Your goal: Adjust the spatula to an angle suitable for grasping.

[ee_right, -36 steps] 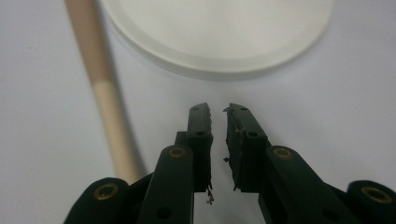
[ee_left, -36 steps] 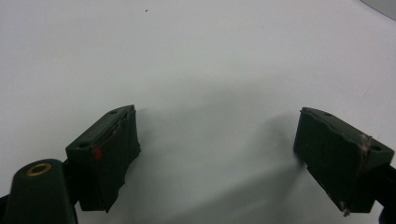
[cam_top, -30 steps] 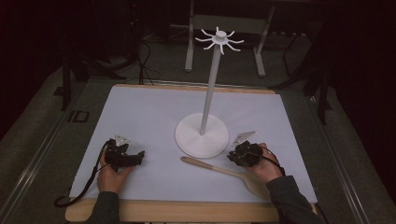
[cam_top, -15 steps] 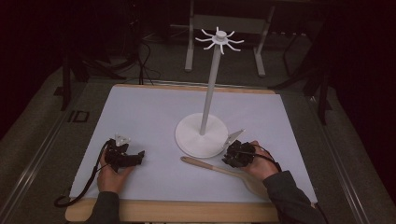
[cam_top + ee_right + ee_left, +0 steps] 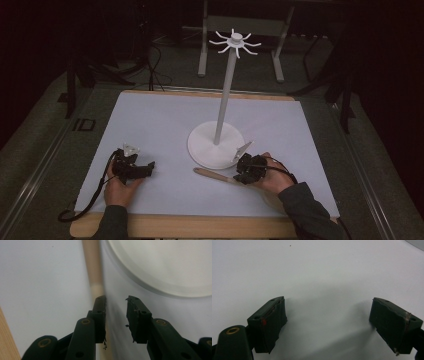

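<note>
Left tongs [image 5: 328, 322] spread wide; right tongs [image 5: 116, 315] slightly parted beside the wooden handle [image 5: 93, 272]; no legible writing.

One marking can be read: the letters "ID" [image 5: 83, 124], printed dark on the grey counter [image 5: 47, 150] surface just left of the white sheet [image 5: 165, 125], at its far-left corner. No other text, number or brand is legible.

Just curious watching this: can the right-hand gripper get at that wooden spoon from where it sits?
Probably yes. The right gripper sits at the wooden spoon, jaws parted, nothing between them; the handle lies just outside one jaw.
</note>
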### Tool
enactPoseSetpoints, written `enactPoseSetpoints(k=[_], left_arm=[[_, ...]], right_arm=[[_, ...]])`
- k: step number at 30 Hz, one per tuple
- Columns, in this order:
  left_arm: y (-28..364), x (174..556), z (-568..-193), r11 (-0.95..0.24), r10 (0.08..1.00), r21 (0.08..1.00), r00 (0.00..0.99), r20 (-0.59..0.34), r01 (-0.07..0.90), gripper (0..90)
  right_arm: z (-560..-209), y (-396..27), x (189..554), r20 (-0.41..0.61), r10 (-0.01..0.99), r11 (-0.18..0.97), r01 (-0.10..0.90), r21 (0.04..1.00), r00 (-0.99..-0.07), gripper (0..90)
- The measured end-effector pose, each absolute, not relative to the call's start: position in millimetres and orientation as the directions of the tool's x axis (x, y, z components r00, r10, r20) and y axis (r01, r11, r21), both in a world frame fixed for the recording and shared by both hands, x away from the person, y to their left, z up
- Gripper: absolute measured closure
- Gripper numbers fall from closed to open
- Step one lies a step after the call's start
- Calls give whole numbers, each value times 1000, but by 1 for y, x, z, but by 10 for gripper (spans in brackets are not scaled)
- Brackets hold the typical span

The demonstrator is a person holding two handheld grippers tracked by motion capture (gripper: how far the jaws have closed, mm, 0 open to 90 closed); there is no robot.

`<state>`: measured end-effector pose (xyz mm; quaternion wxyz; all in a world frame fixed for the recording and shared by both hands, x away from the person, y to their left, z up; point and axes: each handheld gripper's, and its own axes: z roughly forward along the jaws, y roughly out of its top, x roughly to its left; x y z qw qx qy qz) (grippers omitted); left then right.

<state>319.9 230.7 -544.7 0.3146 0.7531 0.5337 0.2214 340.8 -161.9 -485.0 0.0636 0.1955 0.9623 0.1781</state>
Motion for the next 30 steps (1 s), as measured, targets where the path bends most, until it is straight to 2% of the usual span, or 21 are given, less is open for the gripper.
enactPoseSetpoints(k=[8,10,15,30], left_arm=[[231,320,-545,-232,943,711,332,-3,664,142],[231,320,-545,-232,943,710,332,-2,664,142],[231,320,-545,-232,943,710,332,-2,665,142],[231,320,-545,-232,943,710,332,-3,664,142]], right_arm=[[-485,-152,340,-47,352,894,321,314,-935,715],[-487,-146,339,-41,327,912,304,276,-944,739],[-489,-142,340,-29,323,919,306,250,-946,761],[-495,-133,346,-9,292,948,288,135,-956,761]])
